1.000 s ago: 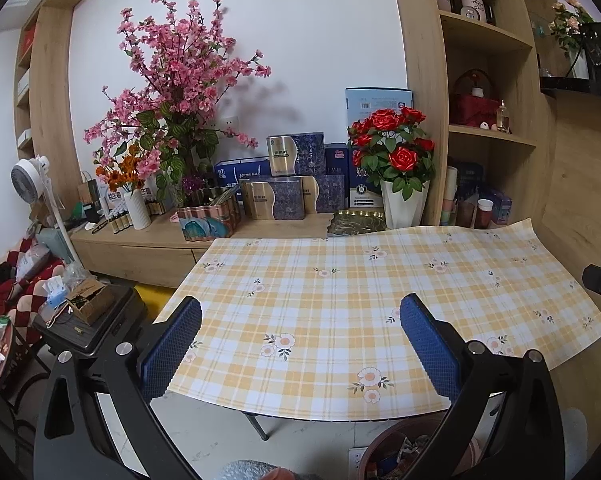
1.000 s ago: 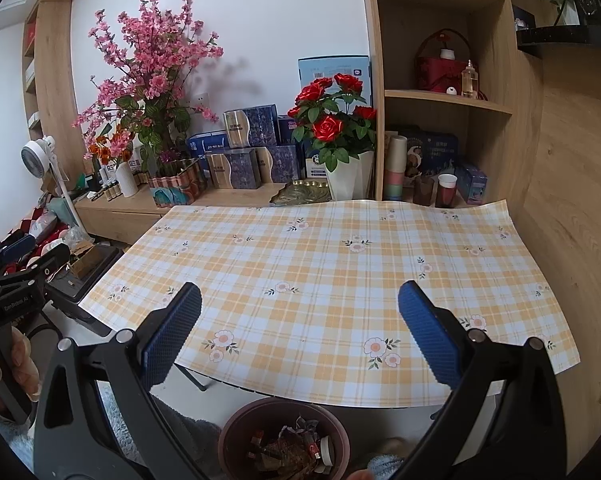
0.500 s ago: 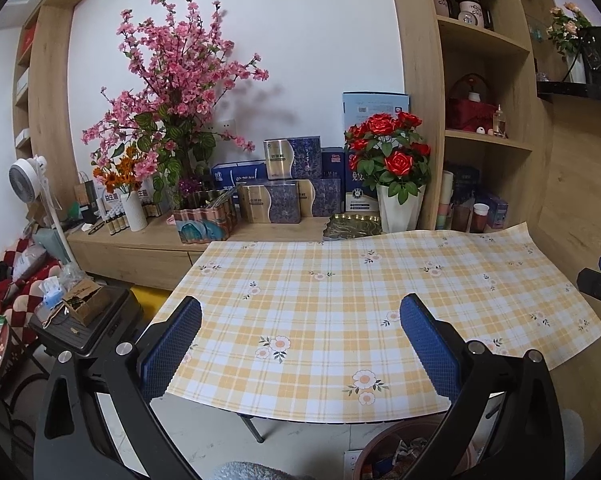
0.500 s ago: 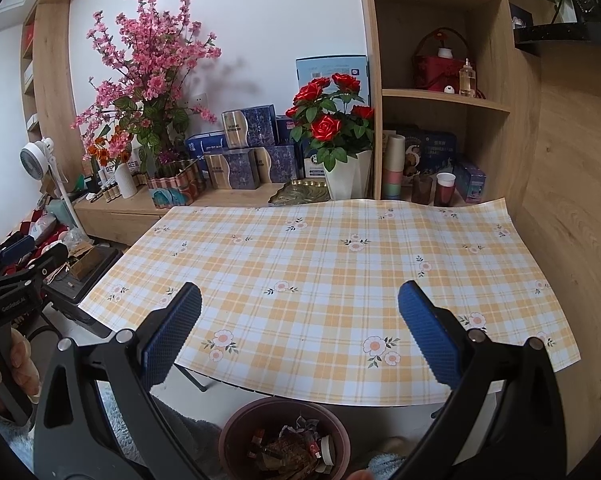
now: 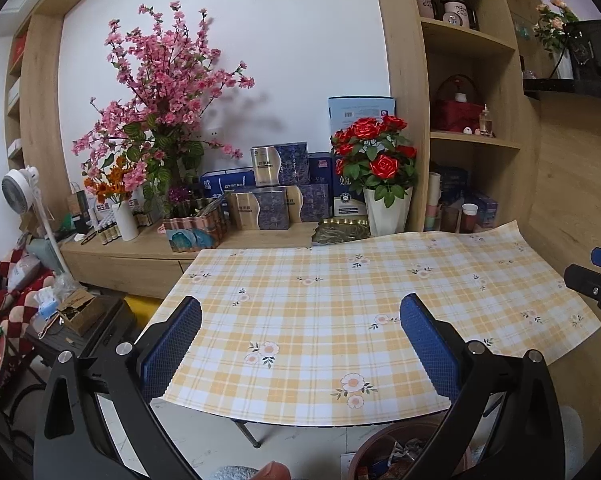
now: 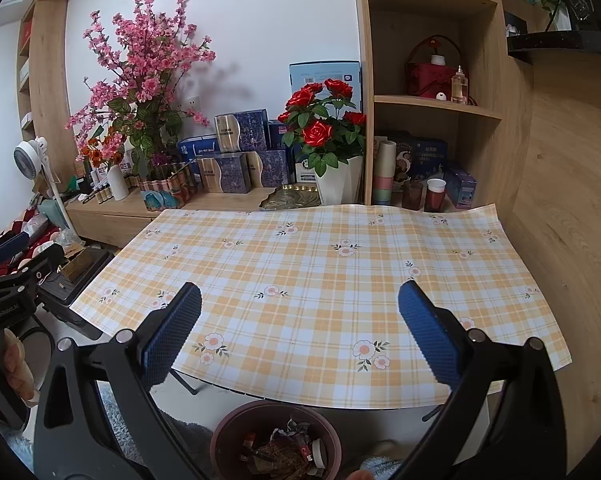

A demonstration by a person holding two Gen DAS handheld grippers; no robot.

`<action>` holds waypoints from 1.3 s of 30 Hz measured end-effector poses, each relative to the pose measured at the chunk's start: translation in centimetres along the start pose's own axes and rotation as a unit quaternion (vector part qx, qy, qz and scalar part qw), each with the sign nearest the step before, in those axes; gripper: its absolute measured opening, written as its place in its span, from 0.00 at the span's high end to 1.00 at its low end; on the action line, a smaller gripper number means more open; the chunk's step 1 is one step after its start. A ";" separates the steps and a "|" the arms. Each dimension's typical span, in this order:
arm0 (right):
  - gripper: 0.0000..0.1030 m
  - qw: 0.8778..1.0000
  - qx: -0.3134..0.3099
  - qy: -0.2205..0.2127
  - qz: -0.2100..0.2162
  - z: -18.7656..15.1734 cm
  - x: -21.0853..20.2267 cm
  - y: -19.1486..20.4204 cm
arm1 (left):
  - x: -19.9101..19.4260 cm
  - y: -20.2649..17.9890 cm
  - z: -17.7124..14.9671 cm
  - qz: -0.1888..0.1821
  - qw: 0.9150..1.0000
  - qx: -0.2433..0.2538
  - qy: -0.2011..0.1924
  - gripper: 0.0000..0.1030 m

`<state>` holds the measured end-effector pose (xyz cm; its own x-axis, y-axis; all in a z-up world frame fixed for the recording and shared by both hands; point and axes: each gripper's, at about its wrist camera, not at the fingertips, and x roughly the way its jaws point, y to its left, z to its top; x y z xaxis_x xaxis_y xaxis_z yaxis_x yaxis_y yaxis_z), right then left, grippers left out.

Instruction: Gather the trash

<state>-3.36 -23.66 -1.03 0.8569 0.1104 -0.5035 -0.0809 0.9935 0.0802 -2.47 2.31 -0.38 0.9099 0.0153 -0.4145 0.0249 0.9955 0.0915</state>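
Brown round trash bin on the floor just below the near edge of the tabletop, holding crumpled wrappers and paper scraps; seen partly in the left wrist view too, at bottom right. Tabletop covered by yellow plaid cloth with small flower prints, nothing lying on it.

Left gripper spread wide, nothing between its blue pads, held above the near edge of the tabletop and pointing toward the back wall. Right gripper also spread wide and empty, level over the near edge, directly above the bin. Each gripper shows at the side of the other's view: the right one at far right, the left one at far left with a hand on its handle.

Behind the tabletop, a low wooden sideboard carries a tall pink blossom arrangement, red roses in a white pot, stacked blue gift boxes, small bottles and a white vase. Wooden shelving at right holds a red basket, stacked cups and boxes. White fan at left; white wall; light floor.
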 end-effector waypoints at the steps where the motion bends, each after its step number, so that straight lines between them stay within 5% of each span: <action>1: 0.06 1.000 0.001 0.000 -0.001 0.0 0.0 -0.1 | 0.1 0.0 0.0 0.004 1.000 0.003 0.003 0.06; 39: 0.06 1.000 0.000 0.002 0.001 0.0 -0.2 -0.2 | -0.5 -0.5 0.4 0.006 1.000 0.006 0.007 0.06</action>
<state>-3.55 -23.84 -0.92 0.8551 0.1123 -0.5061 -0.0826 0.9933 0.0808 -2.76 1.79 0.16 0.9046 0.0282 -0.4253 0.0196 0.9940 0.1077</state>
